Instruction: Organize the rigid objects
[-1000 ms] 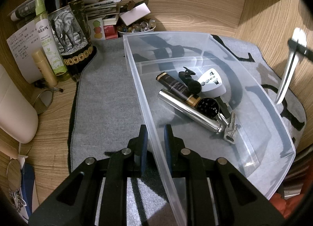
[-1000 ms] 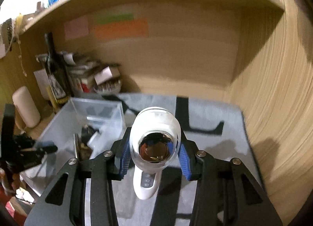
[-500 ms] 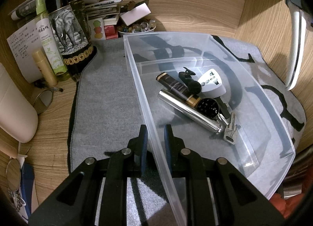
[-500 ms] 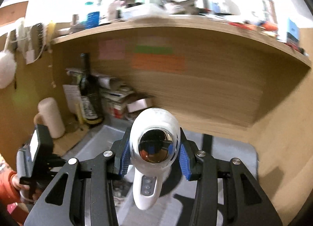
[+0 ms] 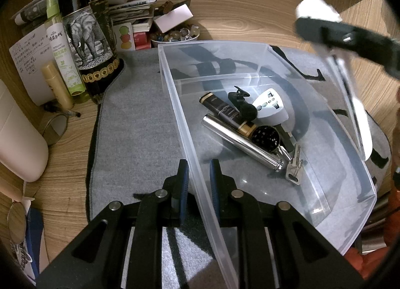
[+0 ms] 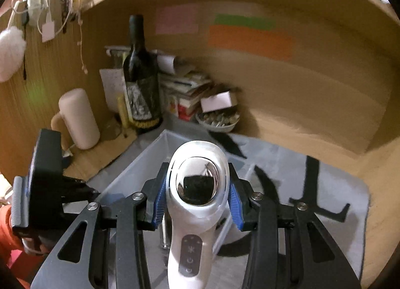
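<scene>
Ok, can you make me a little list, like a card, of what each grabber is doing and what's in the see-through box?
left gripper: shut on the near wall of the clear plastic bin
right gripper: shut on a white handheld device with a shiny chrome face, held above the bin
in the bin: silver metal tube, black and gold tube, white plug adapter, keys, black clip
under the bin: grey felt mat
beside the mat: wine bottle with an elephant label
</scene>
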The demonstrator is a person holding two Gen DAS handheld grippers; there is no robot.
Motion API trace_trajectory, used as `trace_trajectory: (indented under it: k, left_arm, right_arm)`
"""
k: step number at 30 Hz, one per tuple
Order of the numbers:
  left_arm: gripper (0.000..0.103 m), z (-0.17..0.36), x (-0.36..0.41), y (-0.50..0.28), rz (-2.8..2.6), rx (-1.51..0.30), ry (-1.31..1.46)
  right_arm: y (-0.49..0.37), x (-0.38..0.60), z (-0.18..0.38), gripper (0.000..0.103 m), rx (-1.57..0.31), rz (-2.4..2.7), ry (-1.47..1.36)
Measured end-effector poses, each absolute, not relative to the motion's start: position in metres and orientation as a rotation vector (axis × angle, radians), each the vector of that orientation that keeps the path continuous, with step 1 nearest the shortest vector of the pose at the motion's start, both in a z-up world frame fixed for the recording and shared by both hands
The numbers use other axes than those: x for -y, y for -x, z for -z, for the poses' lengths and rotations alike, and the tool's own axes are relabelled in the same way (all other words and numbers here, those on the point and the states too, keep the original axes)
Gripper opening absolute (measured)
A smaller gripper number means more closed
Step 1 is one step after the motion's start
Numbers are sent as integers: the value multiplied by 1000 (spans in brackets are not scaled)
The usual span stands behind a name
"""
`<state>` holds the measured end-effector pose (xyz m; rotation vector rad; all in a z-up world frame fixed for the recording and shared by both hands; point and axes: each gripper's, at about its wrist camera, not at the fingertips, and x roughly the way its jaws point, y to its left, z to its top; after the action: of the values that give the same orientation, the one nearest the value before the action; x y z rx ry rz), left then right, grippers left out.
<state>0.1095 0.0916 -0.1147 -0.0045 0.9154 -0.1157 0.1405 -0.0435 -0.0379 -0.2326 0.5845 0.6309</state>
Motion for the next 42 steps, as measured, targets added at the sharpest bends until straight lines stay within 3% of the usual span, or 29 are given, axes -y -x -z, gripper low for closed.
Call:
trace_trajectory:
  k: [16, 24, 29, 34, 38, 42]
  left_arm:
    - [17, 115, -92, -109, 119, -914, 6]
    - [18, 114, -91, -110, 125, -924, 2]
    - [21, 112, -90, -109, 113, -933, -7]
    - [24, 103, -88, -102, 84, -920, -21]
    - [26, 86, -87, -91, 44, -877, -37]
    - [31, 64, -89, -77, 15, -827, -23]
  right_arm:
    - [-191, -8, 102, 39, -911, -681, 393]
    - [-180, 8, 82, 41, -845, -679, 369]
    - [-168, 27, 65, 53, -773, -662, 336]
    - [-149, 48, 50, 54, -706, -646, 308]
    - [-131, 64, 41, 71, -642, -624, 282]
    - [-111, 80, 33, 78, -578, -604, 265]
